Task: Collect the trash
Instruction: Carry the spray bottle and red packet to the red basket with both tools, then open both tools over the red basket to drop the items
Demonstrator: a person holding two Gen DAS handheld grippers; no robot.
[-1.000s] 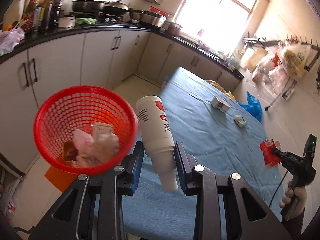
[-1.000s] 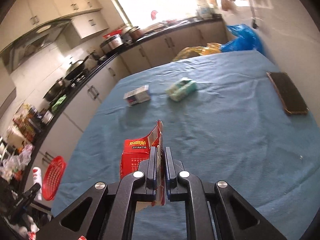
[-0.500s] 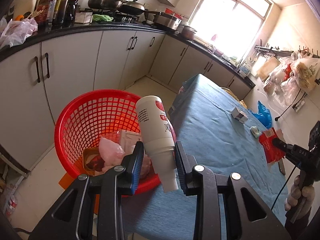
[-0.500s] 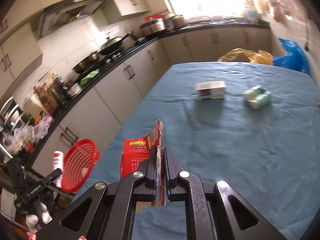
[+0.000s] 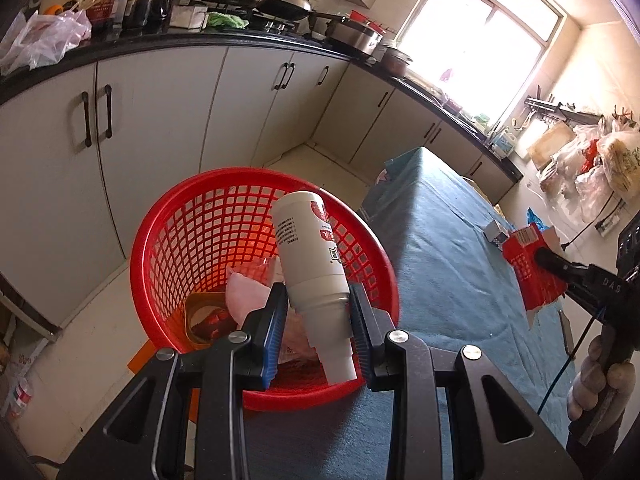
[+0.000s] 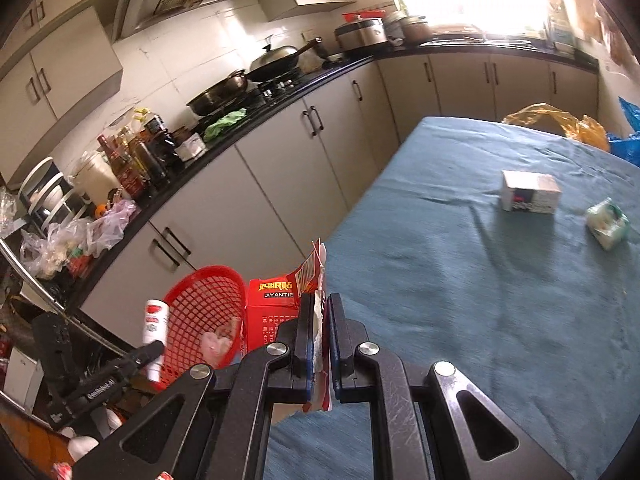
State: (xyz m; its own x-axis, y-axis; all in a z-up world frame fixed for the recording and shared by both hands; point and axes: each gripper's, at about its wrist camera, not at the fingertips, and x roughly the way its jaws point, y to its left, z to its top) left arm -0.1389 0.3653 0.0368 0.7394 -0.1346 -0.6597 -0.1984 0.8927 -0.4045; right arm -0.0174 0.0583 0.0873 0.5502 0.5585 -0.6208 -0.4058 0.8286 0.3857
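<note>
My left gripper (image 5: 318,320) is shut on a white bottle (image 5: 310,252) with a red label, held over the red mesh basket (image 5: 192,236). The basket holds pink wrappers (image 5: 244,298) and a tin. My right gripper (image 6: 319,330) is shut on a torn red carton (image 6: 272,304) above the blue table's near left edge. In the right wrist view the basket (image 6: 200,312) and the bottle (image 6: 154,328) in the left gripper sit low left. The left wrist view shows the red carton (image 5: 532,268) at right.
A blue-clothed table (image 6: 480,280) carries a small white box (image 6: 528,192) and a green-white packet (image 6: 608,228). White cabinets (image 5: 160,112) and a cluttered black counter (image 6: 200,140) run along the left. Yellow and blue bags (image 6: 560,124) lie beyond the table's far end.
My left gripper has carried the bottle closer, over the basket. My right gripper has swung left with the carton toward the basket side of the table.
</note>
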